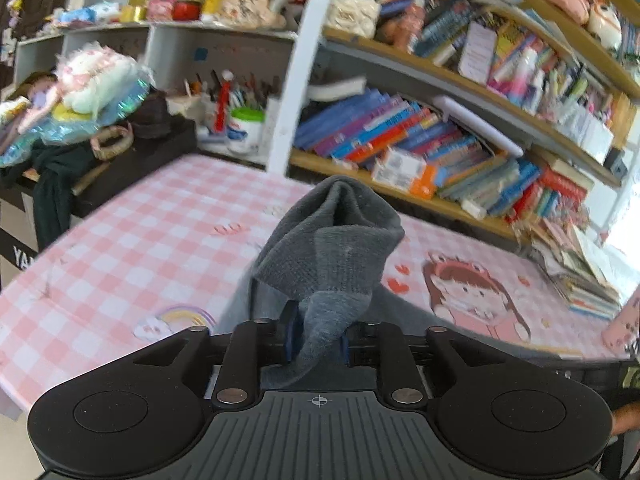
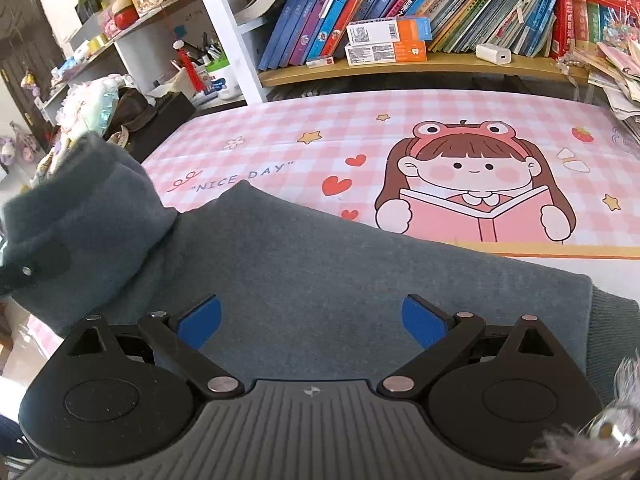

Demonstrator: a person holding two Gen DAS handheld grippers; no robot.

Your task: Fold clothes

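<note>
Left tool [image 1: 316, 340] clamped on a raised bunch of the one gray sweater [image 2: 340, 280]. Right tool [image 2: 311, 322] spread wide, holding nothing, hovering just over the sweater's flat body. Sweater lies left-right on near counter [image 2: 400, 128]; lifted part sits at far left, so left tool is nearer for folding rightward.

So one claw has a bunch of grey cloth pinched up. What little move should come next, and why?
Probably carry the pinched part across and lay it over the flat body. The left gripper is shut on a lifted bunch of the grey garment, whose remainder lies spread on the pink checked tablecloth. The right gripper hovers open above it, holding nothing.
</note>
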